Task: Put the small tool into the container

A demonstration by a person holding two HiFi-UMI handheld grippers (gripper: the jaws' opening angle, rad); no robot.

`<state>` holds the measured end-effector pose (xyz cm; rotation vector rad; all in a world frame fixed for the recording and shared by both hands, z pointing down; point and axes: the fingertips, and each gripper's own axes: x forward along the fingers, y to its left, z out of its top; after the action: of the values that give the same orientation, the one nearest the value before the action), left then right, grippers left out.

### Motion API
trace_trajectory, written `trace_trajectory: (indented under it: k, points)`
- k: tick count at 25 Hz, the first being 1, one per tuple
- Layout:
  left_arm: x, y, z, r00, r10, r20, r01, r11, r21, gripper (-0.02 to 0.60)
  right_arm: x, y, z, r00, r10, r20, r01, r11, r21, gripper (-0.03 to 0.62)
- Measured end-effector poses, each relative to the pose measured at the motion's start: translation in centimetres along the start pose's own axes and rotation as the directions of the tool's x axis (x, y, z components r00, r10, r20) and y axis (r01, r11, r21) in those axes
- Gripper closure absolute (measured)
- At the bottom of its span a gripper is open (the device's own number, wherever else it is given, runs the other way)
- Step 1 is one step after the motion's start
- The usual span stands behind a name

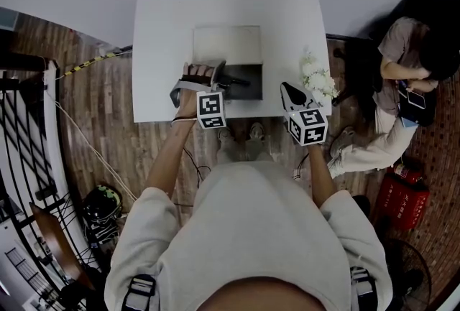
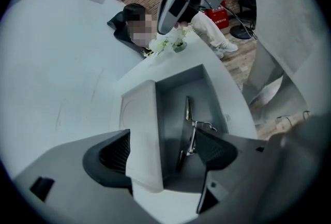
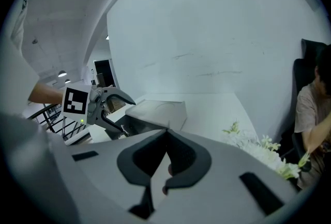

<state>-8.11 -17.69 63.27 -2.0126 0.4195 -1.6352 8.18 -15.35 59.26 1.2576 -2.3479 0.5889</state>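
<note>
Shiny metal tool (image 2: pixel 188 110), matt smooth container (image 2: pixel 170 114)

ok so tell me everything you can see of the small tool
The small tool is a slim, shiny metal piece with long thin arms and a wire loop at one side, perhaps a clip or small pliers. It lies flat, lengthwise, on the floor of the open grey container. The left gripper hangs over it with jaws apart; whether a pad touches it is unclear.

Dim, even light; fisheye-warped edges
</note>
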Motion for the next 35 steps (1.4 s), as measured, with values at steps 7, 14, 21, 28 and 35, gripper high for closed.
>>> trace_trajectory:
  k: [7,14,21,28,35]
  points:
    - [0.1,-1.6,-0.8,1.0,-0.007,-0.014,0.006,0.999,-0.04,0.219,0.6,0.2,-0.4,1.0,0.013,-0.008,-0.013,1.0,-0.001,0.595]
    - [-1.0,-2.7,-1.8,0.999,0.024,-0.028,-0.026,0.996,-0.083,0.219,0.6,1.1,-0.4,1.0,0.027,-0.011,-0.028,1.0,-0.012,0.595]
    - [-2.5,-2.0,-2.6,0.996,0.087,-0.006,-0.086,0.977,-0.193,0.221,0.9,2.6,-0.1,0.999,0.04,-0.009,-0.04,0.999,-0.021,0.595]
    - [-4.5,-0.6,-2.3,0.977,0.213,0.018,-0.2,0.941,-0.271,0.418,0.5,3.2,0.3,0.999,0.045,0.0,-0.045,0.999,-0.029,0.595]
    - [-6.0,0.5,-2.3,0.954,0.299,0.026,-0.271,0.894,-0.357,0.558,0.4,3.9,1.0,0.999,0.048,0.015,-0.047,0.998,-0.037,0.595]
